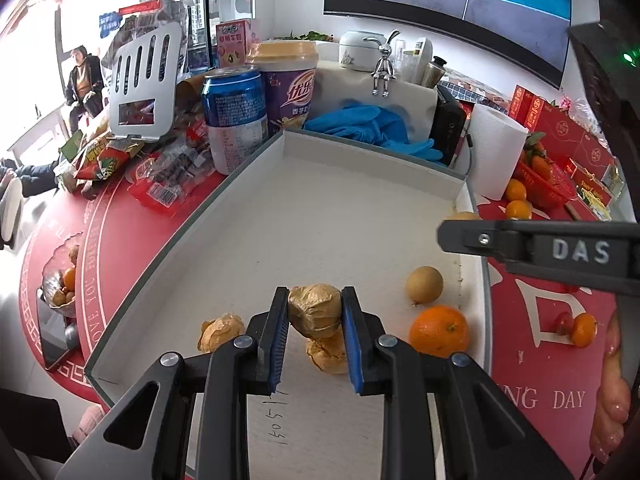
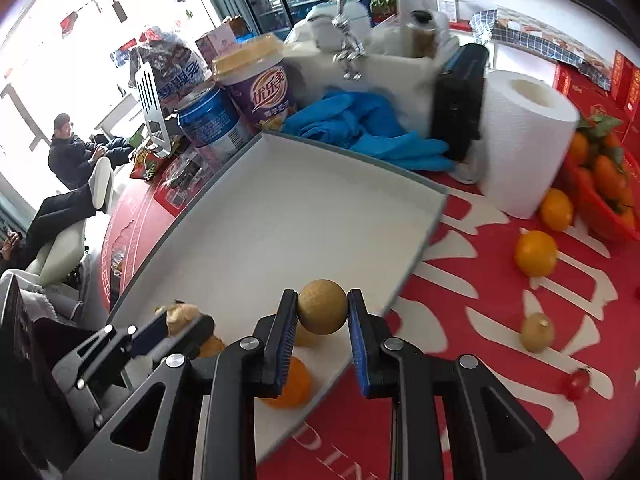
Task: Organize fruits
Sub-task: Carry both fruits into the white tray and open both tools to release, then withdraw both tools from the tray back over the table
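Both hands are mid-delivery: each claw carries a fruit over the shallow white tray with a grey rim [image 1: 256,168] that sits on the red-clothed worktop [image 2: 500,280]. The left claw [image 1: 315,312] is clenched on a papery, tan husked fruit [image 1: 315,308], its blue ribbed pads pressing both sides, and holds it above the near part of the tray over a second husked fruit [image 1: 326,354], with a third [image 1: 221,332] lying just to the side. The right claw [image 2: 322,314] is clamped on a smooth, round brown-green fruit [image 2: 322,306] near the tray's right edge. The step in hand appears to be grouping like with like inside the tray; the next move for the left calls for lowering the husk beside its fellows and releasing gently, since the papery skin probably crushes easily, while the right should set its round fruit down by the similar one [image 1: 424,284] and the orange mandarin [image 1: 439,330] without knocking them. The left wrist view shows the sorted fruits lying apart in the tray and the right claw's arm entering from the side; the right wrist view alone shows what is left on the cloth: two loose oranges [image 2: 535,253], another brown-green fruit [image 2: 537,333] and a small red cherry tomato [image 2: 577,384], well apart from the tray.
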The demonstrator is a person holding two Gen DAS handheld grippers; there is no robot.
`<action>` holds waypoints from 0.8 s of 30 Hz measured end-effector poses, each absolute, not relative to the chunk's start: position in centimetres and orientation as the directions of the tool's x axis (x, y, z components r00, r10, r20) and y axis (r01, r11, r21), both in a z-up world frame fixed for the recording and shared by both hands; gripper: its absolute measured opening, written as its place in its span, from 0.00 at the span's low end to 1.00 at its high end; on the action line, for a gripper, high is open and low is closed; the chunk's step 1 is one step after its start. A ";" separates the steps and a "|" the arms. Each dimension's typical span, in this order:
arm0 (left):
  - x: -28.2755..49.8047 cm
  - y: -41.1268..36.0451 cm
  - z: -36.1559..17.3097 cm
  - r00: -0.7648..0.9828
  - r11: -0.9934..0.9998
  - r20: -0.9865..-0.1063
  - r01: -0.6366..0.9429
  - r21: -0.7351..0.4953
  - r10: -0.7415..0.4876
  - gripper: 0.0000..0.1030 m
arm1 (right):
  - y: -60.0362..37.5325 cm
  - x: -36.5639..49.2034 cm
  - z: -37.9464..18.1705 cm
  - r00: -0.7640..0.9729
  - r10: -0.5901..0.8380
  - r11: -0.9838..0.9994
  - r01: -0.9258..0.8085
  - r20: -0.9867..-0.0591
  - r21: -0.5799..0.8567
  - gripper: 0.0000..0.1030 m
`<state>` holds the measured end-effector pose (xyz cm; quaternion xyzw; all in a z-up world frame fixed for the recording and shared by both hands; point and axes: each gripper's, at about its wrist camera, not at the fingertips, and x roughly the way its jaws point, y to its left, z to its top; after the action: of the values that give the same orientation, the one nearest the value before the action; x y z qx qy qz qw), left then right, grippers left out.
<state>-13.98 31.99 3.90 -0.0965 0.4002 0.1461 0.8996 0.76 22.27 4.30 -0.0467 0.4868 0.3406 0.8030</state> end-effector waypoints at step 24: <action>-14.8 30.6 6.1 0.658 0.947 -0.728 -0.319 -0.039 0.192 0.79 | 21.1 1.0 6.7 0.338 0.495 0.790 -0.559 -0.800 0.252 1.00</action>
<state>-14.83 30.60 6.15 -0.0818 0.3887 0.1406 0.9069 1.04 21.12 6.69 -0.0338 0.4762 0.3226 0.8173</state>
